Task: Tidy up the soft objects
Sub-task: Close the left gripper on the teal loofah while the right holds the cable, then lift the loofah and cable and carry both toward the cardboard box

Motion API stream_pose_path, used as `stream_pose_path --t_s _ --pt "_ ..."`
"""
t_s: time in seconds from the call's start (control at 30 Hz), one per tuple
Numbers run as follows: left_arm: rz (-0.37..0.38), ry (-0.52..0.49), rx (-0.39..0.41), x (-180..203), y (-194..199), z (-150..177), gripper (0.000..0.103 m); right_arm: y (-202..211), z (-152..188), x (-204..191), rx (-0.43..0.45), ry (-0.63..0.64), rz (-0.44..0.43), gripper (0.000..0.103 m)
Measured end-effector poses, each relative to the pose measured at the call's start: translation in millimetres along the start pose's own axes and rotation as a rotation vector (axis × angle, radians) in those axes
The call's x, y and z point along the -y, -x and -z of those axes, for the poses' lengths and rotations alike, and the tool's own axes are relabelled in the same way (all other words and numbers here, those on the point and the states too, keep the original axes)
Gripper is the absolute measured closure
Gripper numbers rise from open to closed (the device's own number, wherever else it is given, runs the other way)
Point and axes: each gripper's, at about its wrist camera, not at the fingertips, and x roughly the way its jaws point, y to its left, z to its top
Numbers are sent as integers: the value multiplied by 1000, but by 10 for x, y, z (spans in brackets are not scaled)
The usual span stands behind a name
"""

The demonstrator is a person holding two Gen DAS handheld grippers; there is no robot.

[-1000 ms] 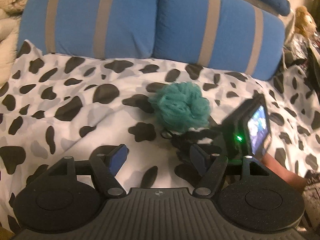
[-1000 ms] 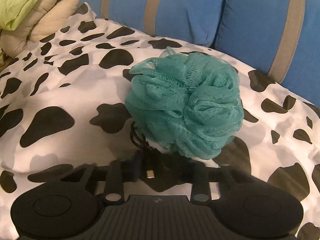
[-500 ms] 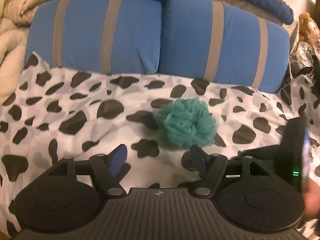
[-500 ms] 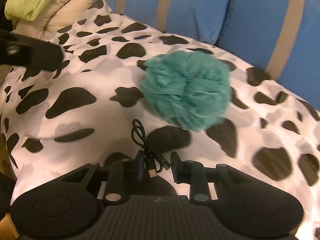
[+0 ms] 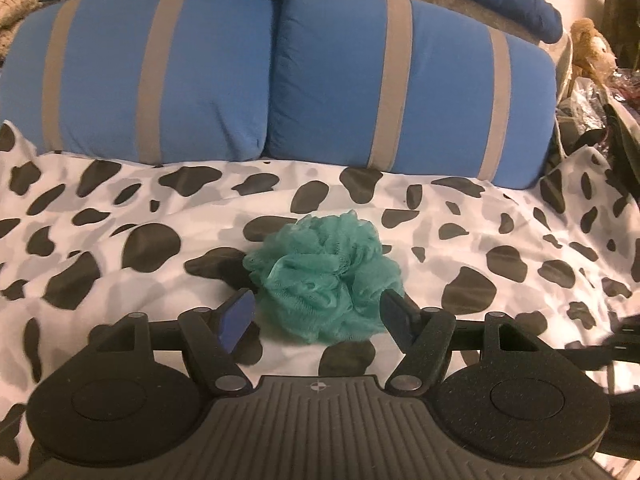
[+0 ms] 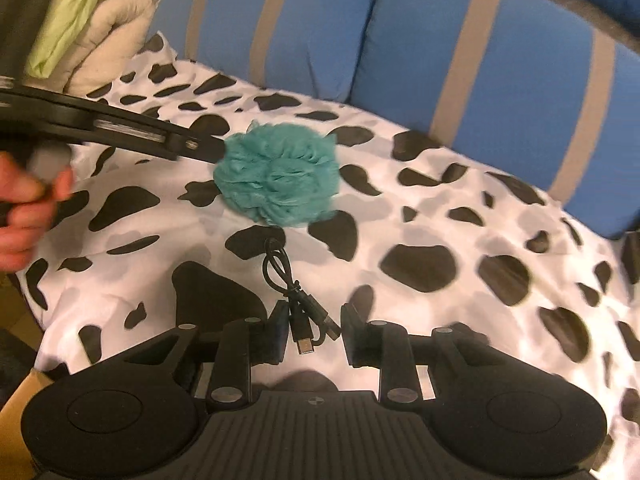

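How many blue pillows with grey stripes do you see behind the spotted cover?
2. One blue pillow with grey stripes stands at the left; the other stands at the right, pressed against it. Dark blue bedding lies above them and may hide more.

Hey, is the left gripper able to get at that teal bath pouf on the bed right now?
Probably yes. The left gripper is open, with the teal pouf right between its fingertips on the spotted cover; nothing lies between them.
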Motion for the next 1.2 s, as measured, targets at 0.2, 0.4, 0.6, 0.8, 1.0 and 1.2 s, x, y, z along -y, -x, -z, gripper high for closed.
stream_pose_path --t_s 0.2,0.4,0.6,0.8,1.0,1.2 --pt "-12 83 -31 -199 -302 29 35 212 135 49 4 22 18 73" --pt "57 171 -66 -388 -526 14 35 203 151 95 1 3 16 73" --pt "183 264 -109 -451 -693 24 40 196 141 106 -1 -7 14 73" --pt "251 310 -186 -495 -749 40 84 175 156 147 -13 -30 20 73" --pt "242 285 -158 -474 -546 -16 90 136 164 173 -27 -56 39 73" --pt "220 239 -114 -399 -277 -90 92 112 160 166 -29 -75 42 73"
